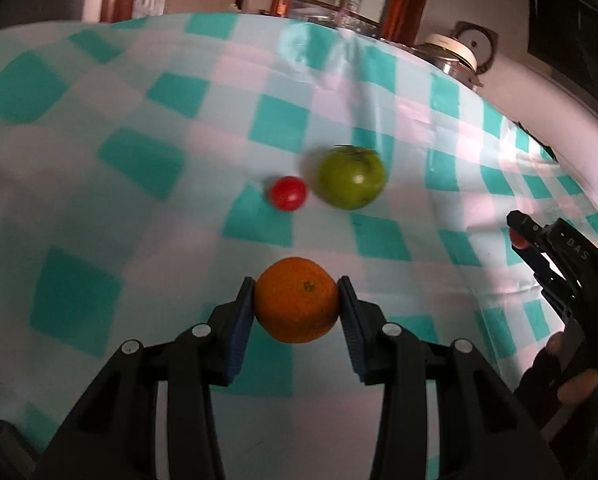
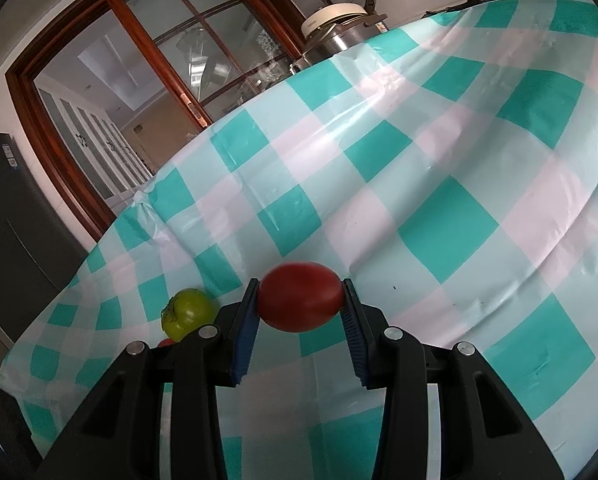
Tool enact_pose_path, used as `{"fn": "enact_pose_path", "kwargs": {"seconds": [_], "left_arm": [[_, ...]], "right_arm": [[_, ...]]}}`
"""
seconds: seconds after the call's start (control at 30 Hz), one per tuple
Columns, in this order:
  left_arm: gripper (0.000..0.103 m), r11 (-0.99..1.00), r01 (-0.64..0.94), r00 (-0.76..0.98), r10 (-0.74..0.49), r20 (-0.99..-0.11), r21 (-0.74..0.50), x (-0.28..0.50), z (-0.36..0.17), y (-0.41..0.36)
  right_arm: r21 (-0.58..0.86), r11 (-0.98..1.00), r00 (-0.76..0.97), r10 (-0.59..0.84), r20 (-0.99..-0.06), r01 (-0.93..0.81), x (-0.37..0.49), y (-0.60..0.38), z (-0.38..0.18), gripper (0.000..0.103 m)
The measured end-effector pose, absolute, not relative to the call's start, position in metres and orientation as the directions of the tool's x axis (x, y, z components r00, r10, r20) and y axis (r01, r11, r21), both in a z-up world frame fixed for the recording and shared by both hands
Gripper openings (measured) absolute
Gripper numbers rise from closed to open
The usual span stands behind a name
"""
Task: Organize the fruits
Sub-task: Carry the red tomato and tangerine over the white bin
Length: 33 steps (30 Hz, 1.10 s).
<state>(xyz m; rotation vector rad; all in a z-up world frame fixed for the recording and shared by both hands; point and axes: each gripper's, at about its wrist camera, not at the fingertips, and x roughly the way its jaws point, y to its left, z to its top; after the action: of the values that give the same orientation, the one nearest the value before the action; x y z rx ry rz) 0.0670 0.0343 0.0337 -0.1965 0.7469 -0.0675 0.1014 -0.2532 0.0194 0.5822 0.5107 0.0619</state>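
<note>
My left gripper (image 1: 297,296) is shut on an orange (image 1: 297,305), held above the checked tablecloth. Ahead of it on the cloth lie a small red tomato (image 1: 287,193) and a green tomato (image 1: 351,177), side by side and nearly touching. My right gripper (image 2: 301,298) is shut on a larger red tomato (image 2: 301,297), held over the cloth. In the right wrist view the green tomato (image 2: 187,313) lies at the lower left, with the small red tomato (image 2: 165,343) mostly hidden behind my finger. The right gripper also shows at the right edge of the left wrist view (image 1: 517,236).
The table wears a teal, pink and white checked plastic cloth (image 1: 159,160) with creases (image 2: 379,100). A rice cooker (image 2: 339,28) stands past the far table edge, also in the left wrist view (image 1: 455,54). Wood-framed glass doors (image 2: 159,60) are behind.
</note>
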Motion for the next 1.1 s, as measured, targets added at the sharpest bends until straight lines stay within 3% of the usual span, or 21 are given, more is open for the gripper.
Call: {"fn": "enact_pose_path", "kwargs": {"seconds": [0.7, 1.1], "left_arm": [[0.042, 0.971, 0.042, 0.721, -0.193, -0.665, -0.236, 0.066, 0.032, 0.033], [0.042, 0.978, 0.071, 0.728, -0.187, -0.66, -0.198, 0.062, 0.039, 0.023]], "right_arm": [[0.572, 0.819, 0.873, 0.249, -0.42, 0.042, 0.103, -0.254, 0.016, 0.04], [0.547, 0.834, 0.842, 0.244, -0.481, 0.072, 0.081, -0.235, 0.017, 0.04]]}}
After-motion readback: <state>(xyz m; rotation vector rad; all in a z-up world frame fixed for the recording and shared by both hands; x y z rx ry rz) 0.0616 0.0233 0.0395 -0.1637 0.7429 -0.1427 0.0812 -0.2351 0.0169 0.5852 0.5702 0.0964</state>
